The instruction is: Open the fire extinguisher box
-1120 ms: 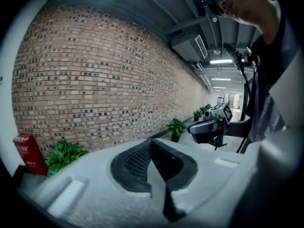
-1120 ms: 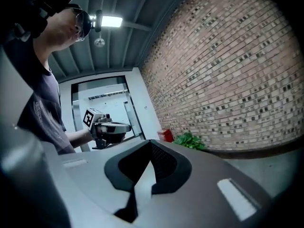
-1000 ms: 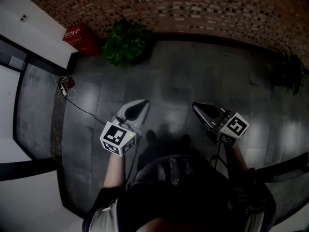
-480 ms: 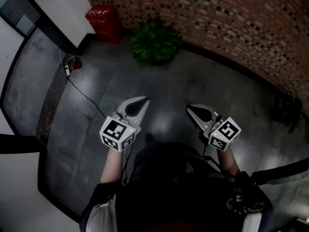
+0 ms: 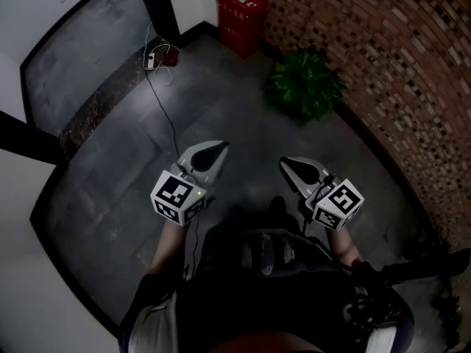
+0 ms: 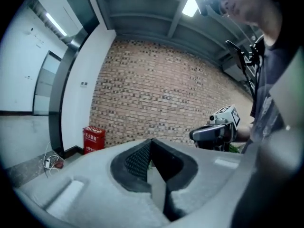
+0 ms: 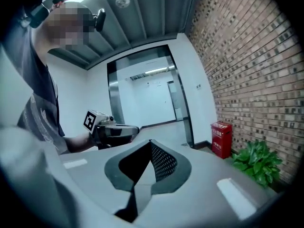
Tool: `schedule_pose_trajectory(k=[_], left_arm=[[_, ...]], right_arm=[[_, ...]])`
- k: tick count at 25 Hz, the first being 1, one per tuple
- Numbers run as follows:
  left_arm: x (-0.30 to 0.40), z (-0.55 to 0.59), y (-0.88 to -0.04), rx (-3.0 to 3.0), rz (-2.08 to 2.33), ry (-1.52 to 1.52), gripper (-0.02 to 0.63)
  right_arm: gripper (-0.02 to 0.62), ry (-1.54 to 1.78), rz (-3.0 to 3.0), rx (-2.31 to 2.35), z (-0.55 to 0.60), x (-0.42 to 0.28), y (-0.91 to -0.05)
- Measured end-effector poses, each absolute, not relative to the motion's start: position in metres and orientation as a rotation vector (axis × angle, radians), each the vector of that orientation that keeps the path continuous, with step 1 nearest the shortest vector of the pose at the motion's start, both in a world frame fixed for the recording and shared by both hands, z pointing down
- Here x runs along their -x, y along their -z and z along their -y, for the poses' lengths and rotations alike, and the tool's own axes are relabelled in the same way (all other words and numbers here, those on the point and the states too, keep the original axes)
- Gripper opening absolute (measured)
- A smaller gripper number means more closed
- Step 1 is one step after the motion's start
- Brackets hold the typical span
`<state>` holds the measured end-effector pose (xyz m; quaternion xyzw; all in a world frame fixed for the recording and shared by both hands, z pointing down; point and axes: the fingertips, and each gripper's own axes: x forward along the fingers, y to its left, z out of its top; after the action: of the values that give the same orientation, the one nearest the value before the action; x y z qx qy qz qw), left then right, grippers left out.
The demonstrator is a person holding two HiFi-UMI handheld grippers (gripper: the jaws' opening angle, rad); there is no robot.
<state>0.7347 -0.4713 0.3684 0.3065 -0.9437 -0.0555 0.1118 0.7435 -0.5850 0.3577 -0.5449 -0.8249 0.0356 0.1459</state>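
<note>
Box point(image 5: 241, 19) has slid from the upper left of my head view to top centre. It stands red on the floor point(image 5: 243, 116), against the brick wall point(image 5: 383, 57) near the corner. A plant point(image 5: 305, 83) sits beside it, a cable point(image 5: 156, 79) on its other side. My left gripper point(image 5: 215, 150) and right gripper point(image 5: 288, 165) are well short of the box, both with fingers pressed together on nothing.

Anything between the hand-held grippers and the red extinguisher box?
Nothing visible: bare floor from the left hand-held gripper and right hand-held gripper to the red box. Plant sits right of that line, cable left.
</note>
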Motion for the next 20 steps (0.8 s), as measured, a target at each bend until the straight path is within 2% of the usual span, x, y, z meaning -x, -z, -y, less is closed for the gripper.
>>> schedule_pose_trajectory(k=[13,20], left_arm=[[-0.657,0.389,-0.388,-0.501,2.752,0.226,0.0],[-0.546,0.39,-0.386,-0.49,2.685,0.142,0.0]], right_arm=[[0.002,-0.243,2.088,1.757,0.498,-0.632,-0.387],[0.002,-0.291,2.005,1.786,0.485,-0.526,-0.408]])
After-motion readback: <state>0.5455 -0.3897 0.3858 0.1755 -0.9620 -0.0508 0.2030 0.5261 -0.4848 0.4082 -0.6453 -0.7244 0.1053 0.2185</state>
